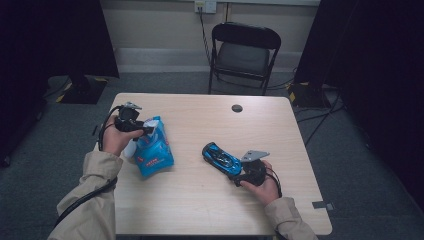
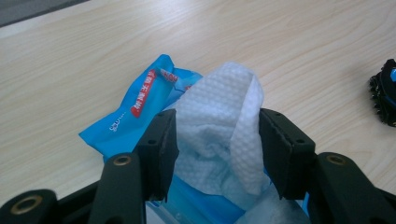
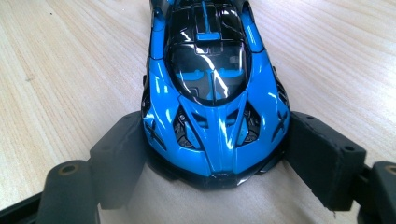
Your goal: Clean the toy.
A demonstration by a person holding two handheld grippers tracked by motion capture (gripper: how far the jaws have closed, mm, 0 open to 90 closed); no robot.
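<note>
My left gripper (image 2: 217, 140) has its jaws pressing a bumpy white wipe (image 2: 219, 126) sticking up from the blue pack (image 1: 152, 147) on the table's left side, my right gripper (image 3: 215, 154) squeezes the shiny blue toy car (image 3: 210, 84), whose far end is cut off.

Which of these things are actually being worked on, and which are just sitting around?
In use:
- wet wipe, between the left claw pads
- blue wipe pack
- blue toy car, gripped by the right claw

Just around:
- folding chair
- wall socket
- table
</note>
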